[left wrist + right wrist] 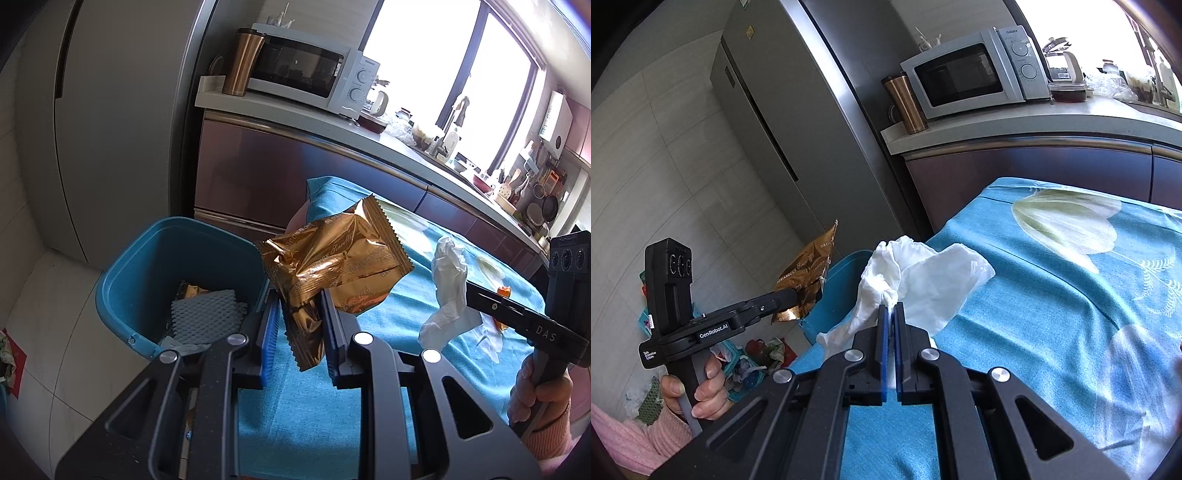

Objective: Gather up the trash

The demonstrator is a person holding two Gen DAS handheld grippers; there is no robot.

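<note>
**A:** Left gripper [300, 310] in close-up, and its jaws are clamped on the gold wrapper [334, 266], pinching the lower edge while the rest of the foil flares up and to the right, crinkled and shiny.

**B:** And it hangs in the air right at the near rim of the blue bin [147, 258], which stands on the floor beside the worktop [406, 314]. Inside the bin lie a white foam net [207, 314] and another scrap of gold foil [192, 290] tucked behind it.

**A:** Over to the right gripper [891, 310]: jaws together on the white tissue [923, 280], the blue pads squeezing a twisted neck of it. The tissue billows out above the pads, rumpled, and a tail droops to the left.

**B:** It is held over the corner of the worktop, above the blue floral cloth [1071, 295]. From the left wrist view, that same tissue dangles from the black fingers off to the right, clear of the cloth.

**A:** On the cloth just beyond it sits a small orange scrap [503, 291]; what it is, too small to tell.

**B:** Backdrop: a white microwave [975, 74] on the kitchen counter [1071, 122], a copper tumbler [905, 103] standing upright just beside it, and the grey fridge [798, 110] to the left.

**A:** Each grip sits in a bare hand; the left one [701, 391] shows a pink sleeve at the wrist.
</note>
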